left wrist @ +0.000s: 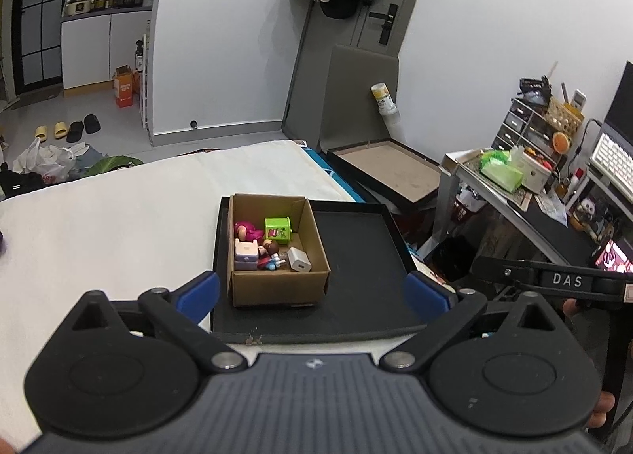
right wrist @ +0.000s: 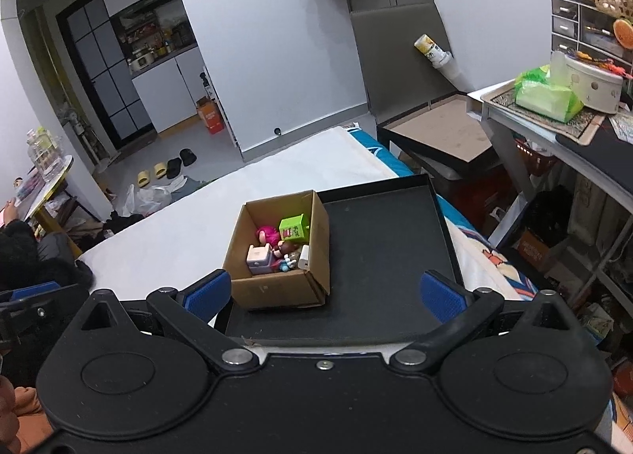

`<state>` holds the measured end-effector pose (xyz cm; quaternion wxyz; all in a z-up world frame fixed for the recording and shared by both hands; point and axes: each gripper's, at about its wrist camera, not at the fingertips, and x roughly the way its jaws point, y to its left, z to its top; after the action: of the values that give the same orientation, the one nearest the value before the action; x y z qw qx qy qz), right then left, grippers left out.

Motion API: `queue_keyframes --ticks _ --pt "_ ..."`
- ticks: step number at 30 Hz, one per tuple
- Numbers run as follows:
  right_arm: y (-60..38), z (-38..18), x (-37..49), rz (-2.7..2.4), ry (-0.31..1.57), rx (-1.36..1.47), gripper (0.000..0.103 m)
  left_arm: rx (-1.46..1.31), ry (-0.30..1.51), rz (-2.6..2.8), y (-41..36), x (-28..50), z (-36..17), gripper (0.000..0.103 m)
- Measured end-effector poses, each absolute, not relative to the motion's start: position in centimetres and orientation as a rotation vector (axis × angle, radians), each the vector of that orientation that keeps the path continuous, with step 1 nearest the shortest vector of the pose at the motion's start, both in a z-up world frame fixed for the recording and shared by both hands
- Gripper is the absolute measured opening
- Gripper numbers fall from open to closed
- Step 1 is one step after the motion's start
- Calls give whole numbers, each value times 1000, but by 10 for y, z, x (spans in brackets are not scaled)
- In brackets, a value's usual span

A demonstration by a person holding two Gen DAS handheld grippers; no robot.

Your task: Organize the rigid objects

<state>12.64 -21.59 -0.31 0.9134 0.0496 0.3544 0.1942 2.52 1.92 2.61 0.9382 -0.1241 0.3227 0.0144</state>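
White walls (left wrist: pixel 221 58) and a grey door (left wrist: pixel 368 31) stand beyond the bed (left wrist: pixel 118 216); a cluttered desk (right wrist: pixel 554 125) stands beside the bed.

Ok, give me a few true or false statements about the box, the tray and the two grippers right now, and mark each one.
1. The cardboard box sits on the black tray. True.
2. The box is empty. False: it holds small items, among them a green toy block, a pink doll and a white charger.
3. The left gripper is open with nothing between its blue pads. True.
4. The right gripper is clamped on the green block. False: it is open and holds nothing; the block lies in the box.
5. The tray's right half is piled with toys. False: that part is bare.
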Motion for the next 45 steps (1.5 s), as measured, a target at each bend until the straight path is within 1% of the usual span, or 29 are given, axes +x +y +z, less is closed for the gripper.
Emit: queue_keyframes --ticks 17,45 --pt "-218 -28 108 354 758 62 103 -234 719 8 14 20 4 100" --pt "-216 -22 102 350 736 35 103 -222 722 -3 9 19 8 100"
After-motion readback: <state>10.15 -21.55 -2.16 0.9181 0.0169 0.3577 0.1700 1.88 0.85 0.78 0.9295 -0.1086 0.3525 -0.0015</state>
